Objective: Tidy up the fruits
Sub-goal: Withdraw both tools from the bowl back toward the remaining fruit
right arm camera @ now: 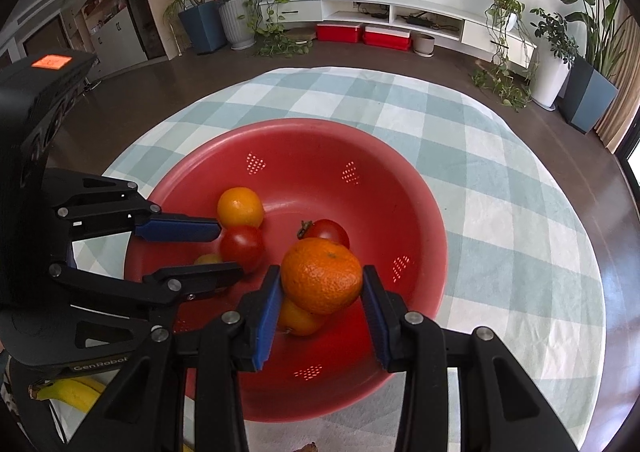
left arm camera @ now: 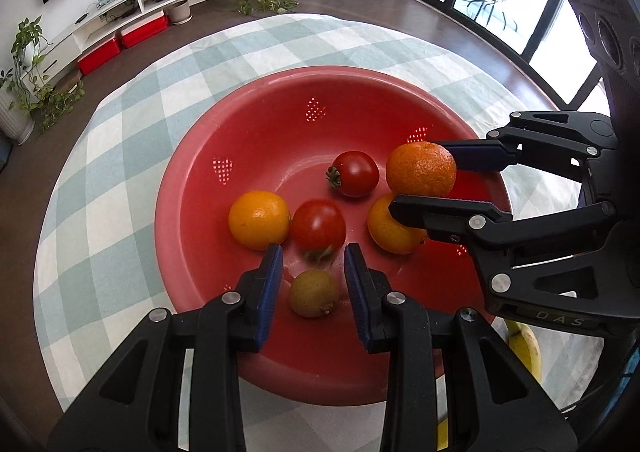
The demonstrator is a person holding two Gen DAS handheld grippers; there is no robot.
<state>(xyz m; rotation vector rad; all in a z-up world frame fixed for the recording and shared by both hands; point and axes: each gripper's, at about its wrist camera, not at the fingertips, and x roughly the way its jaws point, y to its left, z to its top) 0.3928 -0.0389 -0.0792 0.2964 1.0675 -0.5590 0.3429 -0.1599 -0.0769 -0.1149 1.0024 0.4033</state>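
Note:
A red colander bowl [left arm camera: 260,120] [right arm camera: 320,140] stands on the checked cloth. Inside lie two yellow-orange oranges [left arm camera: 259,225] [left arm camera: 390,232] and two red tomatoes [left arm camera: 318,227] [left arm camera: 356,173]. My left gripper [left arm camera: 313,250] [right arm camera: 230,250] reaches low into the bowl's near side, shut on a small green-brown fruit [left arm camera: 314,293] [right arm camera: 208,259]; only thin slits show beside it. My right gripper [left arm camera: 418,176] [right arm camera: 320,270] comes in from the right, shut on a deep-orange mandarin [left arm camera: 420,170] [right arm camera: 322,276]. It holds the mandarin just above one of the oranges [right arm camera: 298,318].
A banana [left arm camera: 528,348] [right arm camera: 68,392] lies on the round table's cloth [left arm camera: 120,172] [right arm camera: 500,212] beside the bowl, under the grippers' bodies. Dark floor, potted plants and a white TV shelf surround the table.

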